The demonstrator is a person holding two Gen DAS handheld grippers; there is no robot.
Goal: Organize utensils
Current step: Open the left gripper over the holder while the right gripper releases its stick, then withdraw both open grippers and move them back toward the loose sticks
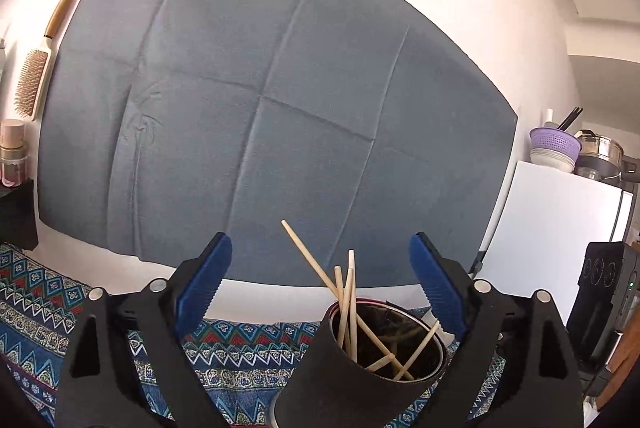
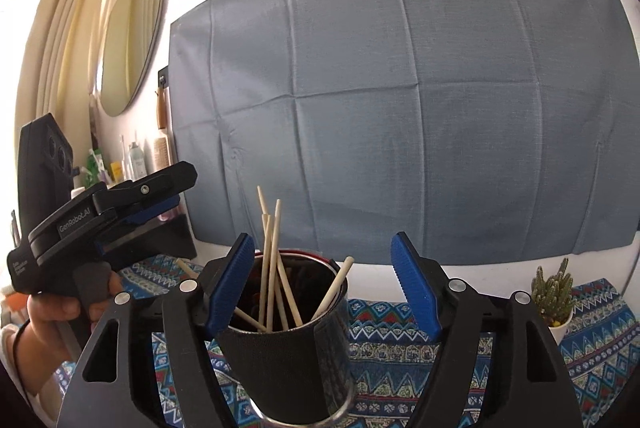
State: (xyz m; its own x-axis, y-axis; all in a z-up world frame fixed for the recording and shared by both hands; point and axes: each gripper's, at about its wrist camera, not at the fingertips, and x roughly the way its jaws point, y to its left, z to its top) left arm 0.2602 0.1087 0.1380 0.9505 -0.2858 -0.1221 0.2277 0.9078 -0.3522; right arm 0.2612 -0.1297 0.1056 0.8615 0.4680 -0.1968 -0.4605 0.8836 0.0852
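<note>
Hanging across the back wall, grey-blue cloth [image 2: 400,100]; spreading below, patterned tablecloth [image 2: 400,352]. Standing at six o'clock, black cup [image 2: 280,364] holding chopsticks [image 2: 272,268]. Gaping wide, gripping nothing: right gripper [image 2: 324,284], left gripper [image 1: 320,284]. Sitting at four o'clock, small cactus [image 2: 554,292].

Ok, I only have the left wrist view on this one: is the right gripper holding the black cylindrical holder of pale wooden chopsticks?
Observer: No, the right gripper is open, with the black cylindrical holder between its fingers, ungripped.
Operator: Any sticks left outside it?
Observer: One pale stick shows on the patterned blue cloth, left of the holder.
Operator: Anything else nearby?
Observer: A small green cactus in a white pot, at the cloth's right.
</note>
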